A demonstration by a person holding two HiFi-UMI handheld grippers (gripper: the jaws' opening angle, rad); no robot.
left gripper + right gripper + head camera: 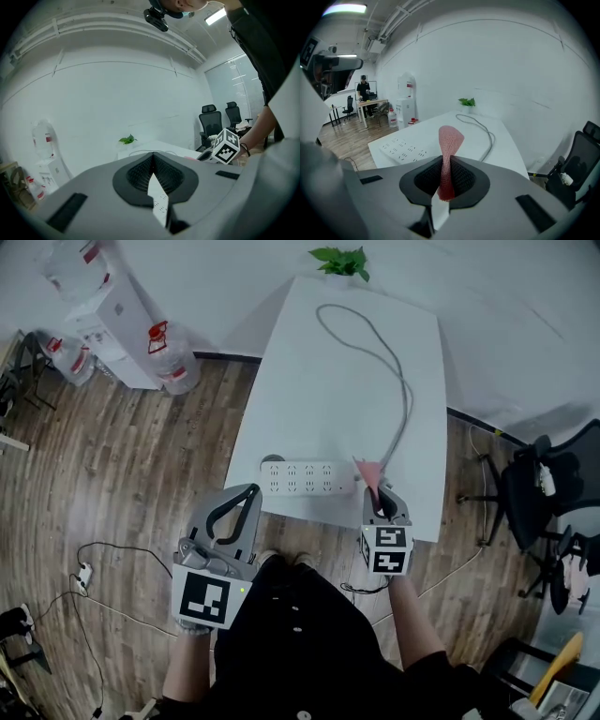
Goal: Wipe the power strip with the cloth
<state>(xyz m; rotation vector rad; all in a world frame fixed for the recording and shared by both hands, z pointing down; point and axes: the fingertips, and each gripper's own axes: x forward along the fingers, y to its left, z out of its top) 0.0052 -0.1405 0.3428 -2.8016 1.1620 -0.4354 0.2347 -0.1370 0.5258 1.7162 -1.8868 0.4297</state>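
The right gripper (446, 174) pinched the pink cloth (450, 140), its free end standing past the jaws, apparently ready for wiping. The power strip (309, 478) lay just ahead-left of it. The left gripper (152, 174) hung closed and empty.

Bright, even light; fisheye-warped edges.

Power strip (159, 201) mostly behind left tongs (153, 161)
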